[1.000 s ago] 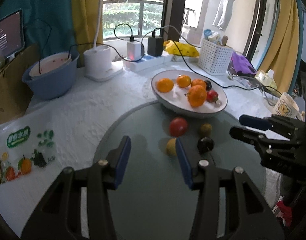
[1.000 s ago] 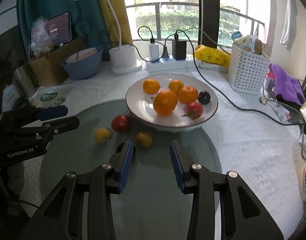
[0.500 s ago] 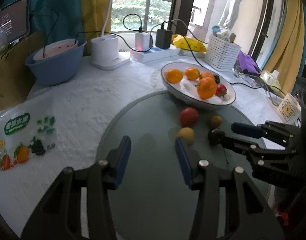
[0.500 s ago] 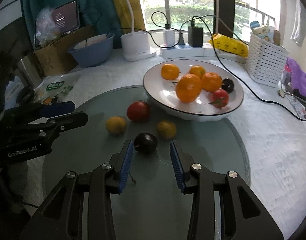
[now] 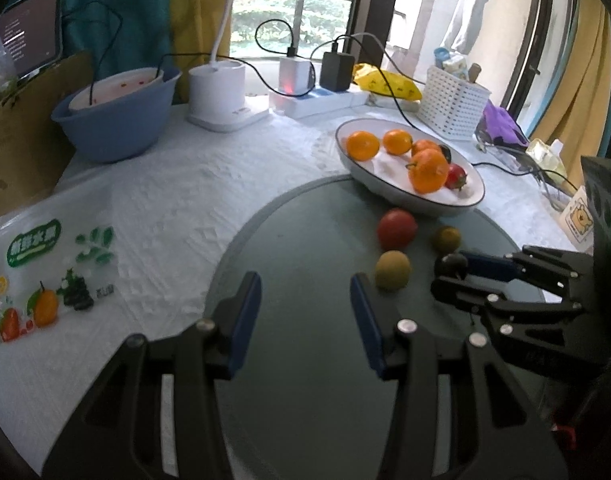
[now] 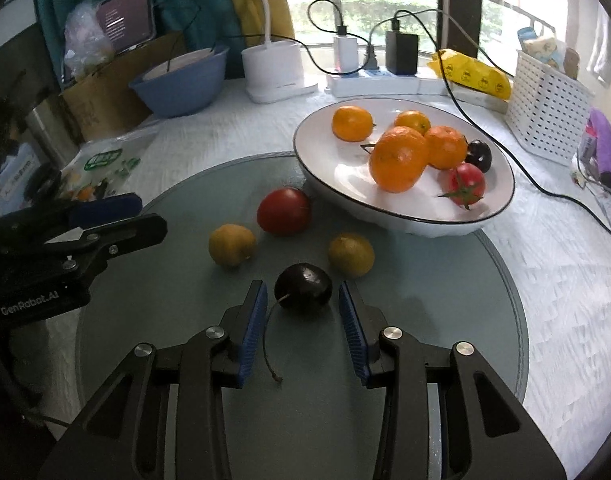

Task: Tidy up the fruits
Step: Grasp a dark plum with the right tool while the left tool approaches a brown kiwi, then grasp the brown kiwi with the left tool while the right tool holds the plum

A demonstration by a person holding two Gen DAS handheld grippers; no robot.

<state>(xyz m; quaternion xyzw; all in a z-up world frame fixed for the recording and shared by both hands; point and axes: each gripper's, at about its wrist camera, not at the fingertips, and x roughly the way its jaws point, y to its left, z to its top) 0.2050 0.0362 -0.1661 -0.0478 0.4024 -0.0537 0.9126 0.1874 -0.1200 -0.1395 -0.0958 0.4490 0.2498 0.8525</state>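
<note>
A white plate [image 6: 501, 204] holds several oranges, a small red tomato [image 6: 467, 188] and a dark plum. On the round glass disc [image 6: 425, 320] lie a red tomato [image 6: 283, 210], two yellow-brown fruits [image 6: 231, 244] [image 6: 351, 254] and a dark cherry [image 6: 303, 286] with a long stem. My right gripper [image 6: 303, 294] is open with the cherry between its fingertips, not touching. It also shows in the left wrist view [image 5: 451, 280]. My left gripper [image 5: 305, 286] is open and empty over the disc, left of the loose fruits.
A blue bowl [image 5: 117, 120], a white lamp base [image 5: 221, 96], a power strip with chargers and cables [image 5: 317, 92] and a white basket [image 5: 453, 108] stand along the back. A printed plastic bag [image 5: 45, 272] lies left. A mug [image 5: 577, 220] stands right.
My right gripper has moved forward so the dark cherry now sits between its open fingertips. My left gripper has drawn back and turned slightly, staying open.
</note>
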